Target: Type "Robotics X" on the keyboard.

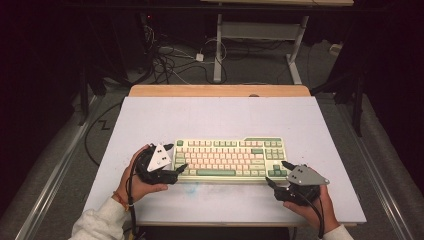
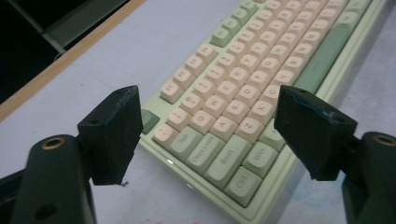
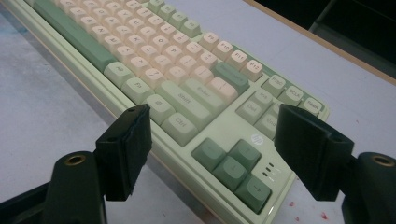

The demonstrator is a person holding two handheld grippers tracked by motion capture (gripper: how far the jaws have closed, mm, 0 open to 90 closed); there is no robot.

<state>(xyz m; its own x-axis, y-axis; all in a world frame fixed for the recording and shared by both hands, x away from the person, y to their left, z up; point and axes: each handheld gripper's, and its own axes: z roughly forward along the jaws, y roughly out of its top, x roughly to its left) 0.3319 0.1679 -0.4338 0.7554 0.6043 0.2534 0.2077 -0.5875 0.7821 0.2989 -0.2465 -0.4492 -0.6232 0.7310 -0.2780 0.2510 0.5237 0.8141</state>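
A pale green keyboard (image 1: 230, 159) with cream and green keys lies flat in the middle of the white table. My left gripper (image 1: 176, 157) stands open at the keyboard's left end, one jaw past the far edge and one at the near edge. In the left gripper view the keyboard's left end (image 2: 224, 140) lies between the wide-apart jaws of the left gripper (image 2: 210, 135). My right gripper (image 1: 278, 172) is open at the keyboard's near right corner. The right gripper view shows the arrow keys (image 3: 233, 168) between the jaws of the right gripper (image 3: 215, 154). Neither holds anything.
The white table top (image 1: 220, 117) has a wooden strip (image 1: 220, 90) along its far edge. Beyond it are a desk frame and cables (image 1: 170, 60) on the floor. Bare table surface surrounds the keyboard on every side.
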